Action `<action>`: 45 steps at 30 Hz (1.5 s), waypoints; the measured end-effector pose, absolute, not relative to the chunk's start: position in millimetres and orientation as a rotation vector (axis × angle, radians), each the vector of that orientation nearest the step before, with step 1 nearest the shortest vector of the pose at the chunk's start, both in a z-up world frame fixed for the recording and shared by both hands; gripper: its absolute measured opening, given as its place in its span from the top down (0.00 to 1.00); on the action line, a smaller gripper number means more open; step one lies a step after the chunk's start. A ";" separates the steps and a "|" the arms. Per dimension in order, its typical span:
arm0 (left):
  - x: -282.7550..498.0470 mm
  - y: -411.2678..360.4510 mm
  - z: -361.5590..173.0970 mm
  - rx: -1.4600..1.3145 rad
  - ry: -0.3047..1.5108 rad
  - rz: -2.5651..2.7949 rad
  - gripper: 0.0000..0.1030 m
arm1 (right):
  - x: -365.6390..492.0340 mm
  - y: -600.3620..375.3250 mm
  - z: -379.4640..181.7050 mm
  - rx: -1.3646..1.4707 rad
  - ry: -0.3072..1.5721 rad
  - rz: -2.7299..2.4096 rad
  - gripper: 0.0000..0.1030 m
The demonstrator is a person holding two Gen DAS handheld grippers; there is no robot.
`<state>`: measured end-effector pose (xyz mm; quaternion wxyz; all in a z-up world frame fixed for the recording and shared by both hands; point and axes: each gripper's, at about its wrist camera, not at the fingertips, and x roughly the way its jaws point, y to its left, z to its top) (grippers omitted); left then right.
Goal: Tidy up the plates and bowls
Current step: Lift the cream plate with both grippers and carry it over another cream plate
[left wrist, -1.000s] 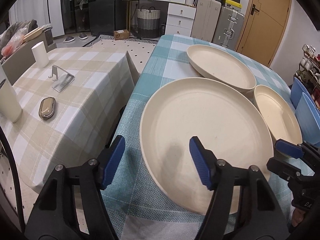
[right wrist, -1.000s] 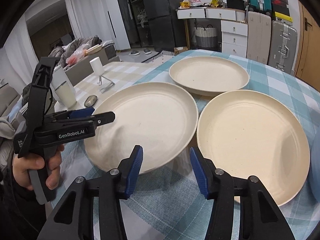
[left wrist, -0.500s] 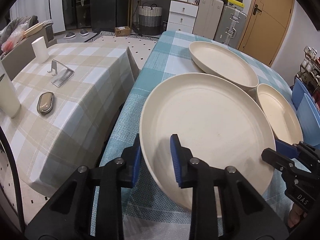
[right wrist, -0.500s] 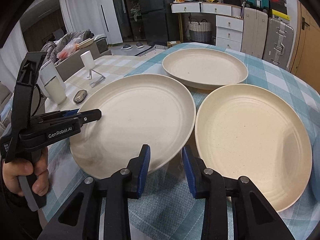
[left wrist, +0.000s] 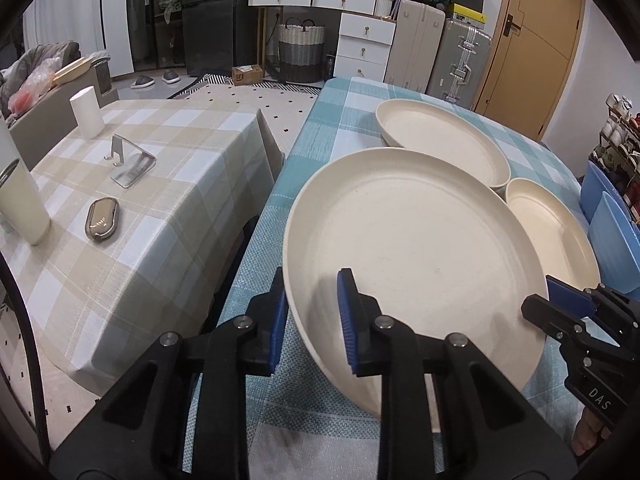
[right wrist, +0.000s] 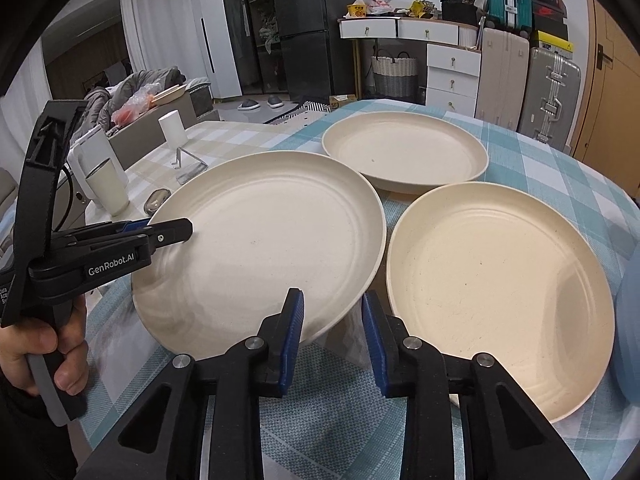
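Left gripper (left wrist: 310, 312): jaws pinched across the rim of the near plate, one blue pad under the lip, the other on the inner slope, at about 8 o'clock on that plate.
Right gripper (right wrist: 332, 334): jaws closing; its left pad lies against the same plate's edge at about 5 o'clock, the other stands in the gap toward the right plate. Full pinch cannot be confirmed.
Near plate (right wrist: 260, 248): large, cream, shallow, on the teal checked tablecloth (right wrist: 560, 168); appears slightly tilted in the left-wrist view, held at two rim points.
Right plate (right wrist: 500, 292): same make, lying flat at 3 o'clock of the near plate, just beside it.
Far dish (right wrist: 404, 156): deeper-walled, at 12 o'clock, close behind both plates.
Handling, as judged: rigid and probably light, with a smooth, likely slippery matte finish; could chip or crack if dropped.
Where to hold: the raised rim only, at opposed points, pads straddling the lip; the flat centre offers no purchase.
Neighbouring table: beige checked cloth at 9 o'clock, bearing a white cup (left wrist: 22, 200) and a phone stand (left wrist: 132, 164).
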<state>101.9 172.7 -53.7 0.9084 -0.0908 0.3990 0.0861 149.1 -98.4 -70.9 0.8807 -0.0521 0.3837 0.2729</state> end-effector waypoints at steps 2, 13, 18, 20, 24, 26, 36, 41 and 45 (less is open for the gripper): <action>99.6 171.5 -48.6 -0.182 0.812 0.177 0.80 | 147.2 -99.2 -67.8 -0.108 0.789 0.569 0.70; 90.1 153.8 -23.0 -0.149 0.770 0.162 0.80 | 137.5 -113.1 -49.3 -0.086 0.745 0.555 0.70; 89.8 142.1 -14.7 -0.143 0.766 0.158 0.80 | 135.0 -125.3 -42.8 -0.061 0.731 0.550 0.70; 90.7 136.4 -12.2 -0.139 0.768 0.154 0.80 | 134.3 -129.5 -40.9 -0.055 0.727 0.546 0.70; 92.2 121.6 -8.0 -0.119 0.765 0.141 0.79 | 133.9 -141.0 -37.4 -0.044 0.722 0.529 0.70; 94.2 114.1 -6.8 -0.112 0.766 0.127 0.80 | 132.3 -146.6 -35.6 -0.041 0.722 0.516 0.70; 109.6 76.7 7.6 -0.075 0.755 0.051 0.80 | 130.5 -178.4 -22.6 0.007 0.697 0.468 0.70; 118.5 49.6 6.1 -0.014 0.760 0.001 0.79 | 125.1 -173.4 -19.0 -0.044 0.657 0.461 0.71; 123.5 46.5 -6.1 -0.032 0.793 -0.008 0.79 | 130.7 -182.5 -31.7 -0.028 0.697 0.442 0.70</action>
